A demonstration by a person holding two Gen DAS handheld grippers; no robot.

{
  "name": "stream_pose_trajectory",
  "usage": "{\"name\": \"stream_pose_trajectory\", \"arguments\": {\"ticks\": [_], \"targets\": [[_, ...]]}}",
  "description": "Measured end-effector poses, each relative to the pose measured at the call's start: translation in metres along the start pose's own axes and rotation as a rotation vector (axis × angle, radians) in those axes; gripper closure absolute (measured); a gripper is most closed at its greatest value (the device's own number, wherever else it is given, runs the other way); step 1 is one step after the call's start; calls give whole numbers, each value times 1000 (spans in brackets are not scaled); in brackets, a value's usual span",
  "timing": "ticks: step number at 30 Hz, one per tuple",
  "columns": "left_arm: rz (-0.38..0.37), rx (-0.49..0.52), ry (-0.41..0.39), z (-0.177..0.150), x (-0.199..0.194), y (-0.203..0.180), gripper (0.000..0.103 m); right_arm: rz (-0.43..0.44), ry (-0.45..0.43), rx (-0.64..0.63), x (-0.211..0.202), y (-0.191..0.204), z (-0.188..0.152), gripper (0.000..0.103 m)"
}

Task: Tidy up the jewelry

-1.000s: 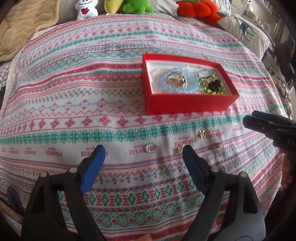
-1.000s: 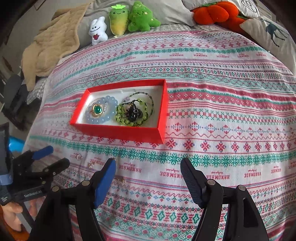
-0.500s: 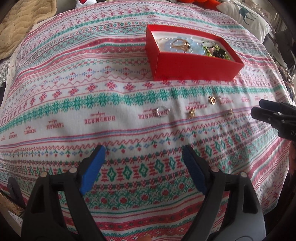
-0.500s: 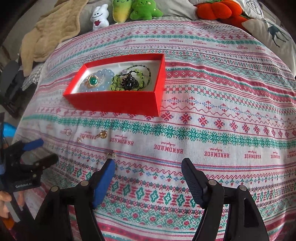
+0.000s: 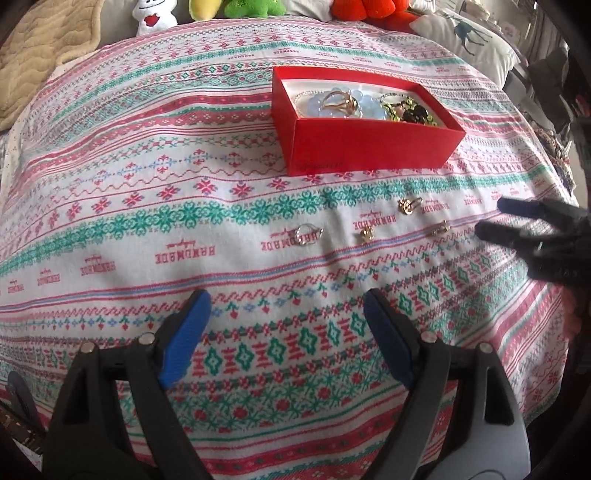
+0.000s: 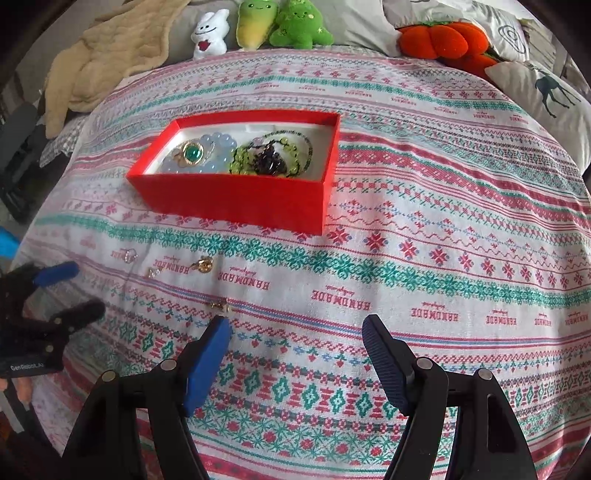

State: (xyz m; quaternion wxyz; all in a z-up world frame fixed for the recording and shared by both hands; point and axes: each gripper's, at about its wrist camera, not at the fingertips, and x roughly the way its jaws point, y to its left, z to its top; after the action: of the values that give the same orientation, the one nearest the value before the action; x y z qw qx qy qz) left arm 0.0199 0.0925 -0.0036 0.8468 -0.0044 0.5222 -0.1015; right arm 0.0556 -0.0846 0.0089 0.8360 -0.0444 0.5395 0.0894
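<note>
A red jewelry box [image 5: 369,144] [image 6: 236,195] sits on the patterned bedspread, holding a pale blue bead bracelet [image 6: 212,155], a green-stone ring [image 6: 194,152] and a green bead necklace [image 6: 269,157]. Several small pieces lie loose in front of it: a silver ring [image 5: 308,234] [image 6: 130,255], a gold piece [image 5: 366,233] [image 6: 153,272], a gold ring [image 5: 408,205] [image 6: 203,264] and a gold earring [image 5: 439,229] [image 6: 220,304]. My left gripper [image 5: 284,321] [image 6: 70,290] is open and empty, below the silver ring. My right gripper [image 6: 295,332] [image 5: 493,221] is open and empty, its left fingertip just below the gold earring.
Plush toys [image 6: 255,26], an orange pumpkin cushion [image 6: 439,38], a deer pillow [image 6: 546,88] and a beige blanket [image 6: 107,55] line the far edge of the bed. The bedspread [image 6: 443,229] stretches right of the box.
Both grippers have moved back toward the loose pieces after dipping lower. The right gripper has closed in on the gold earring from the right. Both stay open.
</note>
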Motion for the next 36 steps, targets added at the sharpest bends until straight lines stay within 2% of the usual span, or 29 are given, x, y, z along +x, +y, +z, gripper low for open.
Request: {"name": "stream_pose_trajectory", "arguments": {"ticks": [7, 13, 16, 21, 29, 36], "targets": [[-22, 13, 15, 13, 16, -4, 40, 57, 39, -79, 20, 24, -3, 28], [-52, -18, 18, 14, 17, -4, 51, 93, -2, -125, 22, 32, -2, 29], [-54, -22, 17, 14, 17, -2, 58, 124, -17, -122, 25, 32, 5, 36], [-71, -32, 22, 15, 20, 5, 61, 122, -47, -178, 32, 42, 14, 47], [-83, -42, 35, 24, 25, 10, 61, 132, -75, -273, 40, 63, 21, 57], [-84, -39, 32, 26, 24, 11, 60, 138, -86, -276, 45, 67, 30, 73]]}}
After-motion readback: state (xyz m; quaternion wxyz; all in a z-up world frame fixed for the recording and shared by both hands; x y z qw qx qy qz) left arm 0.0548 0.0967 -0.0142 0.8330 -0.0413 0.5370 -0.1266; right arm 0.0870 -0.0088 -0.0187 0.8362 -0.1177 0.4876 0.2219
